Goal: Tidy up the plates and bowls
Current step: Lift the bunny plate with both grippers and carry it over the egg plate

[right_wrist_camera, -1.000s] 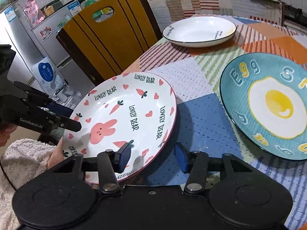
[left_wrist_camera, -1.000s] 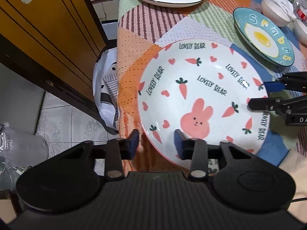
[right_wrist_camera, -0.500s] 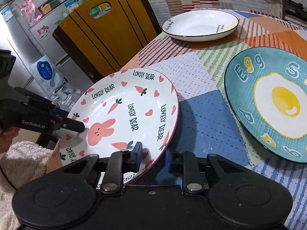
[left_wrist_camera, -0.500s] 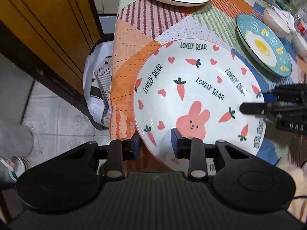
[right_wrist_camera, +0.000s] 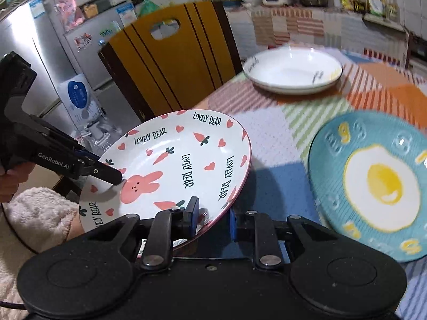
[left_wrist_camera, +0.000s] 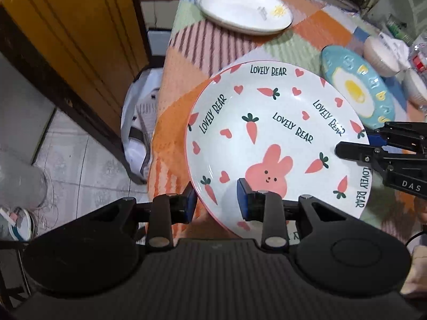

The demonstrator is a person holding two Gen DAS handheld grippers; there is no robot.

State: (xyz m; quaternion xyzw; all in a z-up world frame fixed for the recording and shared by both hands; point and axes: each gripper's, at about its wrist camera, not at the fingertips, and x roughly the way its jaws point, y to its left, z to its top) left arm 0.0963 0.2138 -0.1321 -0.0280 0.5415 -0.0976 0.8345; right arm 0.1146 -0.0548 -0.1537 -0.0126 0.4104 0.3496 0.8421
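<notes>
Bunny plate [left_wrist_camera: 277, 144] now off the surface [right_wrist_camera: 280, 144] — a second ago it lay flat on the patchwork cloth, with both tongs only straddling its rim. Near edge has risen; in the right wrist view it tilts, far edge lower, with a dark shadow on the blue patch beneath. Judgement: the pick-up is done and the carry to a stack comes next.

Left tongs [left_wrist_camera: 216, 202]: gap narrow, jaws have just been closing a little further. One blue pad sits under the rim at the plate's near-left edge, the other on the white face beside the pink rabbit. Rim pinched between them.

Right tongs [right_wrist_camera: 212, 218]: jaws have just been closing from fairly wide to narrow. Inner pad on the printed face near a carrot, outer pad below the pink rim. Clamped on the plate's opposite side — so a two-handed hold.

Farther out: egg plate [right_wrist_camera: 373, 181], teal with a fried-egg print, flat on the surface and well apart from the lifted plate. Beyond it the white plate [right_wrist_camera: 291, 70] with a small sun motif, also flat, near the far edge beside the wooden chair [right_wrist_camera: 170, 61]. Two pale bowls [left_wrist_camera: 384, 56] at the far right in the left wrist view, blurred.

Likely target for stacking: one of those two plates; cannot tell which.
</notes>
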